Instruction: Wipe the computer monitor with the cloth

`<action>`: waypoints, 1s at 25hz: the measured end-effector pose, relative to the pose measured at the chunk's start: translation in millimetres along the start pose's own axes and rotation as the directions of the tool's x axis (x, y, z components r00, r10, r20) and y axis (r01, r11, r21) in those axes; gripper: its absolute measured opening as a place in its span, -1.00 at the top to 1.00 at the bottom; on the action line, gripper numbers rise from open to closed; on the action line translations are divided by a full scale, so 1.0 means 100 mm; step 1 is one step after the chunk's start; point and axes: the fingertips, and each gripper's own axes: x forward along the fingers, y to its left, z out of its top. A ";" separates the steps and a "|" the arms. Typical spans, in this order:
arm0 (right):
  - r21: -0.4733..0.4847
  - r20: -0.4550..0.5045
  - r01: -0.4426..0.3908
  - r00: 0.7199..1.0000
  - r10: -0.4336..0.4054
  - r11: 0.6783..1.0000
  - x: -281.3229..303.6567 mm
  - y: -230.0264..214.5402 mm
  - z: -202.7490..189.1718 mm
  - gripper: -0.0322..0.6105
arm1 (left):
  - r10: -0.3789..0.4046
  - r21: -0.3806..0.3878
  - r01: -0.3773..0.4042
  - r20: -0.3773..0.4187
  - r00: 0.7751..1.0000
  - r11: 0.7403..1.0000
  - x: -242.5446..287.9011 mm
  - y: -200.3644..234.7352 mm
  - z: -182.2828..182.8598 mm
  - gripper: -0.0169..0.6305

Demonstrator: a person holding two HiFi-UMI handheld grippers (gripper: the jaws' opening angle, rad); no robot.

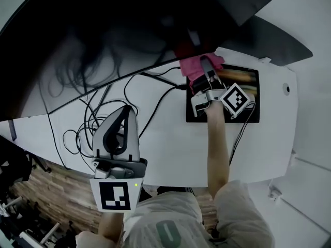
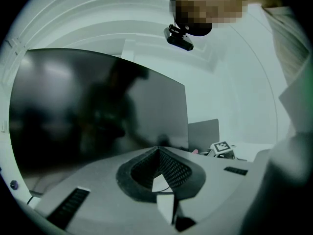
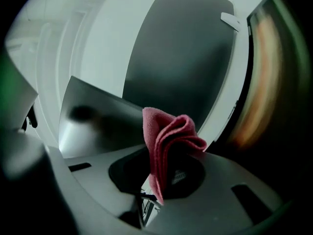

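The computer monitor [image 1: 129, 19] is a wide dark curved screen across the back of the white desk [image 1: 170, 143]; it also fills the left of the left gripper view [image 2: 93, 111]. My right gripper [image 1: 205, 66] is shut on a pink cloth [image 1: 192, 69], held just in front of the monitor's lower edge. In the right gripper view the folded cloth [image 3: 168, 141] sticks up from between the jaws of that gripper [image 3: 164, 173]. My left gripper [image 1: 125, 110] hangs over the desk's near left, shut with nothing in it [image 2: 157, 150], pointing toward the screen.
A flat black tablet [image 1: 248, 94] with an orange picture lies under my right gripper. A tangle of black cables [image 1: 93, 120] spreads over the desk's left. A grey panel [image 1: 279, 40] stands at the back right. Wooden floor [image 1: 46, 200] shows at lower left.
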 end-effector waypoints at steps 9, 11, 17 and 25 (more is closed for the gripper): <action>0.057 -0.076 -0.053 0.995 0.058 0.997 0.21 0.53 -1.28 0.73 | 0.063 -0.045 -0.062 0.025 0.998 0.997 -0.63 0.78 -0.17 0.90; 0.081 -0.092 -0.065 0.993 0.072 0.995 0.26 0.65 -1.59 0.73 | 0.080 -0.045 -0.078 0.029 0.996 0.996 -0.79 0.96 -0.19 0.90; 0.132 -0.156 -0.099 0.980 0.120 0.986 0.41 1.04 -2.59 0.73 | 0.149 -0.064 -0.146 0.041 0.988 0.987 -1.22 1.59 -0.31 0.90; 0.244 -0.210 -0.124 0.962 0.177 0.962 0.59 1.51 -3.85 0.73 | 0.249 -0.077 -0.246 0.028 0.968 0.966 -1.84 2.51 -0.49 0.90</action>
